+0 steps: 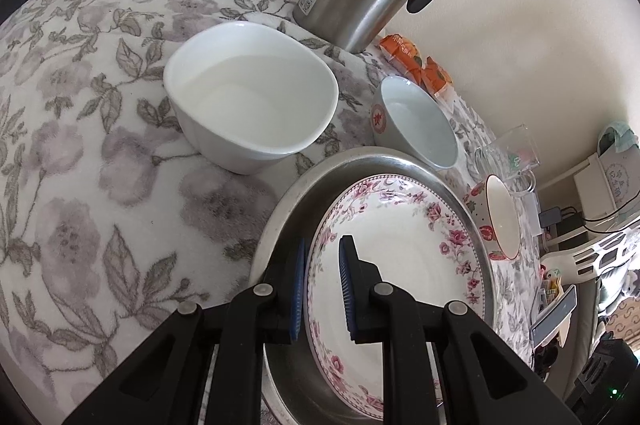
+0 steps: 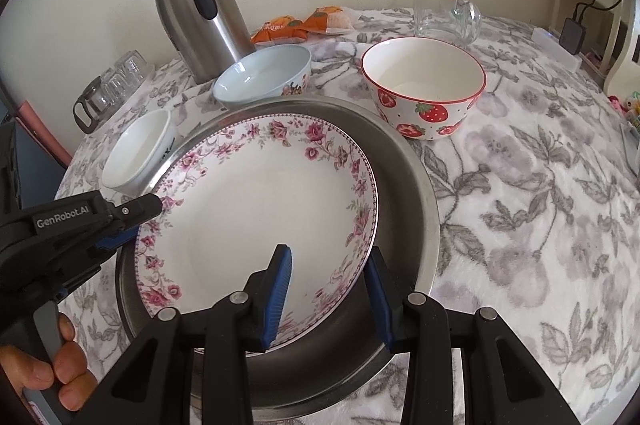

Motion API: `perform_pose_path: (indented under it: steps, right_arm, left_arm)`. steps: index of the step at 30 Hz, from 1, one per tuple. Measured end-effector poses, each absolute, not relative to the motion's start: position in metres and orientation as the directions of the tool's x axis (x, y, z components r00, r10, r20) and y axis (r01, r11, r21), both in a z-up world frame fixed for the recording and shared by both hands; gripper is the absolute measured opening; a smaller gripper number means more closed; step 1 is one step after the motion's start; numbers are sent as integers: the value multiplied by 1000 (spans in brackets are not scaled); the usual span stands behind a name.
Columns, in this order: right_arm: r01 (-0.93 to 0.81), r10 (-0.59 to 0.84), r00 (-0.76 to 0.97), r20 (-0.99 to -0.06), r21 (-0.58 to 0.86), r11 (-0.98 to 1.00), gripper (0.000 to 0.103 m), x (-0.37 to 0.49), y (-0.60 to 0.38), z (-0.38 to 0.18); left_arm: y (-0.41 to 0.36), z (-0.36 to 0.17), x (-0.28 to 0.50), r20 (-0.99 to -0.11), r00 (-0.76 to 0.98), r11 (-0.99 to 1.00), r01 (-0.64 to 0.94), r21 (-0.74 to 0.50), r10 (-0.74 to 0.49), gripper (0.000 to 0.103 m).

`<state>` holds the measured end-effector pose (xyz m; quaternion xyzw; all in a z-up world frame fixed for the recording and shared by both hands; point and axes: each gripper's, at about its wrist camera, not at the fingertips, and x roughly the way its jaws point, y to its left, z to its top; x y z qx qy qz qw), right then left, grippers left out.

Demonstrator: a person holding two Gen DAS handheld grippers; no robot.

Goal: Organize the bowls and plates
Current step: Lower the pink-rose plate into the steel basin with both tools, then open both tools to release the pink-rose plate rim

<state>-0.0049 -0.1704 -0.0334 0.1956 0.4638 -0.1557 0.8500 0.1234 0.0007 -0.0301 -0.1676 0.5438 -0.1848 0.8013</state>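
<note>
**Grippers flank floral plate in steel basin**

Plate rim between the pads: the right gripper (image 2: 330, 289) straddles the near right edge of the floral plate (image 2: 256, 201), one pad over the well, the other outside the rim, jaws part open with a visible gap on the outer side, not yet clamped. The left gripper (image 1: 322, 289) brackets the plate's left rim the same way, narrowly parted; whether its pads touch the china cannot be told. The plate lies tilted inside the steel basin (image 2: 416, 185) on the floral-clothed tabletop (image 2: 540, 209). Glazed china is likely stiff, slick and chip-prone, so the thin rim is the place to grip, squarely and without twisting. Beyond the basin stand a white squarish bowl (image 1: 248, 109), a pale blue bowl (image 2: 262, 73) and a strawberry bowl (image 2: 424, 85). Farthest back, a steel carafe (image 2: 196, 9) stands by the wall.
</note>
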Motion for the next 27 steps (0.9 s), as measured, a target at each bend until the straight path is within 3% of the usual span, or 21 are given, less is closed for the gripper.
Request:
perform_pose_path:
  steps: [6,9,24,25,27]
  right_arm:
    - [449,-71,518,-853,201,871,43,-5,-171,-31]
    - [458,-96,536,-839,193,868,55,-9,-171,-24]
    - [492,-118,569,-814,222,842,57,-18,-185,-13]
    - [499,-123,567,-815,221,838,58,-19,-187,-14]
    - [511,-131,564,-815,220,831,61,-20,-190,-14]
  left_arm:
    - [3,-28,124,-810,343,877,112,-467,-475,17]
    - [5,-25,123,-812,357,883,108,-456,-462,17]
    - [3,-6,119,-807,386,893,140,-428,-447,19]
    - [3,-5,119,-810,388,896,144,-419,-441,24]
    - [2,-3,118,-815,394,904,144,-402,-425,46]
